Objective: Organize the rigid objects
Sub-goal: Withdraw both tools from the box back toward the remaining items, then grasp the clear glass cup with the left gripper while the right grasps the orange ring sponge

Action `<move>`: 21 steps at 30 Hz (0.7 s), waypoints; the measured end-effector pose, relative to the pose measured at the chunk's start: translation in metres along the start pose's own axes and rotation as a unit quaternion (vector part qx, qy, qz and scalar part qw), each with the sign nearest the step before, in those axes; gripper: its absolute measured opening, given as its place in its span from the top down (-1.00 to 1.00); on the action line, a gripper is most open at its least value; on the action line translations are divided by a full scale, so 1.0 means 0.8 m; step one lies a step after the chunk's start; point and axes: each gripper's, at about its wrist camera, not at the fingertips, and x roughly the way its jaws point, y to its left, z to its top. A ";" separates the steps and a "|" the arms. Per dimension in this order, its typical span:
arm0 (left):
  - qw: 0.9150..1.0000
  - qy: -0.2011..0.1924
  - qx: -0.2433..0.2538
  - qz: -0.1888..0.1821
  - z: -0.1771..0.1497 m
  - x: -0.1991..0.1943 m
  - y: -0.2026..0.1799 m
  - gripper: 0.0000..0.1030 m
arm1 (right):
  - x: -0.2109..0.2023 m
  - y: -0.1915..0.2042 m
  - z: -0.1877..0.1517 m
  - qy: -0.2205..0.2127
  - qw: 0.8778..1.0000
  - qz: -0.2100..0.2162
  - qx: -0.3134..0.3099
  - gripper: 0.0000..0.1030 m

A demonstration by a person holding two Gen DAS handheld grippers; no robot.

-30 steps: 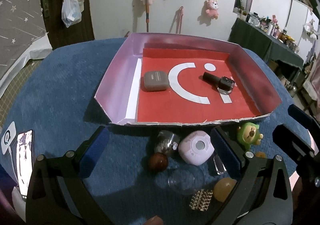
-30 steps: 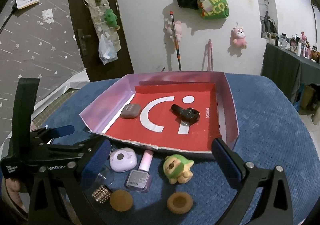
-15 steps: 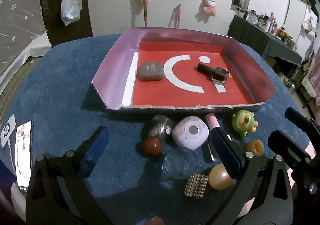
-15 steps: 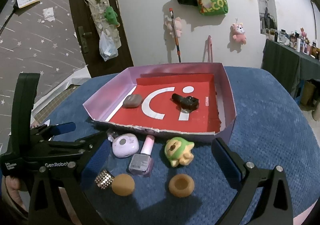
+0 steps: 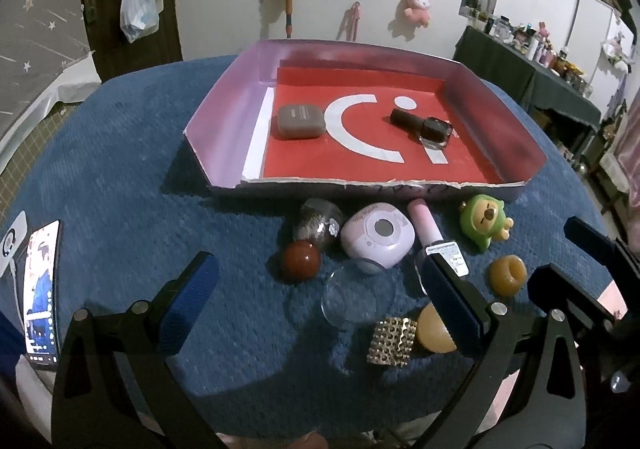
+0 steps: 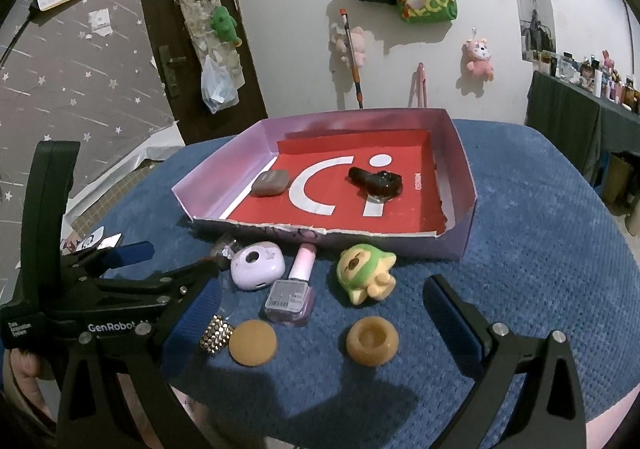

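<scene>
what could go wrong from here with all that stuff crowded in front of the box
1. The items lie tightly packed: closing the left tool on the clear dome may knock the red ball rolling.
2. The pink bottle lies beside the lilac case; a grasp may catch both.
3. The box has a torn front wall that a low carry could snag.

Shallow lilac tray (image 5: 224,117), red floor: grey rounded case (image 5: 298,122) lying flat at 9 o'clock, dark nail-polish bottle (image 5: 424,126) on its side at 3 o'clock. Just outside the near wall, 6 o'clock: glitter jar (image 5: 318,218), lilac round case (image 5: 378,235), pink nail-polish bottle (image 6: 292,291) lying flat, green bear figure (image 6: 366,273) tipped over. Nearer: red-brown ball (image 5: 301,261), clear dome (image 5: 358,295), studded cube (image 5: 392,341), tan dome (image 6: 253,342), tan ring cup (image 6: 372,341) upright.
</scene>
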 end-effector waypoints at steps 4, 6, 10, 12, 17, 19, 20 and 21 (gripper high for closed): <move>1.000 0.004 -0.003 -0.002 -0.005 0.002 0.001 -1.00 | -0.001 0.001 -0.006 0.003 1.000 -0.001 -0.001 -1.00; 1.000 0.007 -0.003 -0.002 -0.008 0.004 0.001 -1.00 | 0.000 0.000 -0.008 0.005 1.000 -0.001 0.000 -1.00; 1.000 0.015 -0.005 0.001 -0.015 0.009 0.002 -1.00 | 0.004 -0.002 -0.015 0.012 1.000 -0.003 0.004 -1.00; 1.000 0.019 -0.006 0.003 -0.018 0.011 0.002 -1.00 | 0.007 -0.003 -0.021 0.018 1.000 -0.007 0.005 -1.00; 1.000 0.023 -0.006 0.002 -0.023 0.014 0.002 -1.00 | 0.010 -0.008 -0.029 0.023 1.000 -0.017 0.009 -1.00; 1.000 0.025 -0.006 0.000 -0.024 0.015 0.001 -1.00 | 0.011 -0.010 -0.031 0.019 0.999 -0.027 0.008 -1.00; 1.000 0.025 -0.006 0.000 -0.025 0.015 0.002 -1.00 | 0.012 -0.012 -0.032 0.018 0.999 -0.033 0.007 -0.96; 1.000 0.025 -0.005 0.001 -0.025 0.015 0.001 -1.00 | 0.012 -0.013 -0.034 0.017 0.999 -0.039 0.006 -0.87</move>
